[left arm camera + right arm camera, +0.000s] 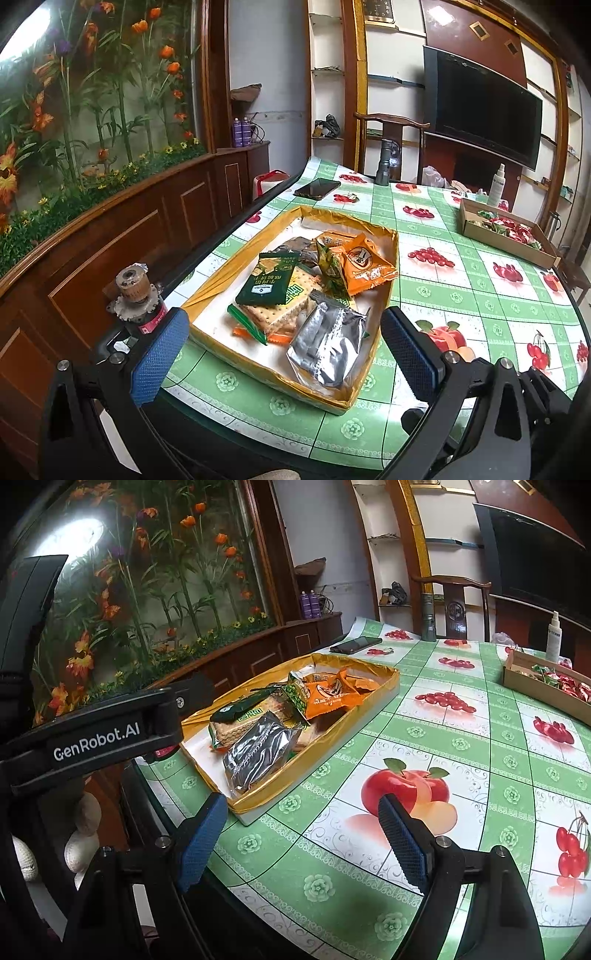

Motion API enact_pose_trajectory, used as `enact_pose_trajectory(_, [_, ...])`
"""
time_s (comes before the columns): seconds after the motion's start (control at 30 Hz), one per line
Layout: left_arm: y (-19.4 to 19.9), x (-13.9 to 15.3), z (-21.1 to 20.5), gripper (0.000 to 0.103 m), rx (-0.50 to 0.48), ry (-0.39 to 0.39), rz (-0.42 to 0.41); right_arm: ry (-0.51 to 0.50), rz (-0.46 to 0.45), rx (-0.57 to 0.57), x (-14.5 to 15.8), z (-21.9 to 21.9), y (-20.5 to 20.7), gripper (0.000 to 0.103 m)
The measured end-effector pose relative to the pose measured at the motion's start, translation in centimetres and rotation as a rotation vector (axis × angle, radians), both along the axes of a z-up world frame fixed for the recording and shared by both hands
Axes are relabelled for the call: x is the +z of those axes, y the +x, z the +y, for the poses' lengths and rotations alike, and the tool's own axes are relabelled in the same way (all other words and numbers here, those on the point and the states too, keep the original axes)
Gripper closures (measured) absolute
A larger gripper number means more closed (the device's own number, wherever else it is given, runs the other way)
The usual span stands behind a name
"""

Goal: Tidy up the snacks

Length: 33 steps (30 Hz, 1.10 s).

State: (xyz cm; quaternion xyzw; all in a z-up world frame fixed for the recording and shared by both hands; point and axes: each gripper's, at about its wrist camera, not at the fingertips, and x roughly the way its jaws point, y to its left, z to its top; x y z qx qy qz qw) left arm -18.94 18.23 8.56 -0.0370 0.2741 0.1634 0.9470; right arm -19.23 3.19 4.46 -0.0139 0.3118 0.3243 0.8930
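Both hand-held grippers, left (284,350) and right (303,834), were spread and empty. The snacks lay piled in the yellow tray (207,295) on the worktop (461,280). The silver packet (325,347), nearest the tray's front rim, was best pinched by its crimped edge.

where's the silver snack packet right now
The silver snack packet lies in the near corner of the gold-rimmed tray, just ahead of the open left gripper, beside the cracker pack; in the right wrist view it sits left of centre.
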Motion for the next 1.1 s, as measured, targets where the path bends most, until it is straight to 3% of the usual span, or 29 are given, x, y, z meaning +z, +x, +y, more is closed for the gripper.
enact_pose_trajectory(1.1, [0.36, -0.31, -0.04, 0.000, -0.025, -0.021, 0.023, 0.004, 0.005, 0.006, -0.35, -0.16, -0.11, 0.018])
